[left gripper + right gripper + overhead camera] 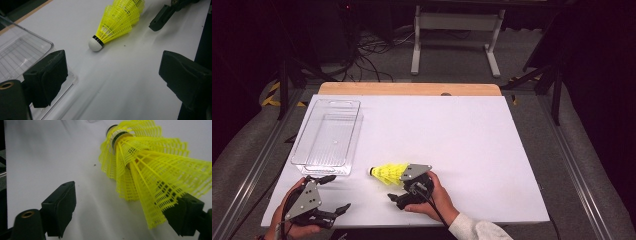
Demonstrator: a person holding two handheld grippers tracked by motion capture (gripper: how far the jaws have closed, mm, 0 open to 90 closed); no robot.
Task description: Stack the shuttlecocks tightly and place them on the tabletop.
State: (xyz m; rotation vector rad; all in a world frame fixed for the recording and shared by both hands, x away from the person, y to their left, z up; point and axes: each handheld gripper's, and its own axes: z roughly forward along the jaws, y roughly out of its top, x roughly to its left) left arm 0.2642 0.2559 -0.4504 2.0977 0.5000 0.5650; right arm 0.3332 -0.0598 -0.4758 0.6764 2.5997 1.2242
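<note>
A stack of nested yellow shuttlecocks lies on its side on the white table top, white cork tip pointing left. My right gripper sits at the wide skirt end, open; the skirt's rim lies against its right jaw while the left jaw stands well apart on bare table. My left gripper rests near the front left corner, open and holding nothing, aimed toward the cork tip.
Clear plastic bins, nested, stand at the table's left; their near corner lies beside one jaw of the left gripper. The other hand's jaw shows past the shuttlecocks. Wide bare table extends to the right and back.
</note>
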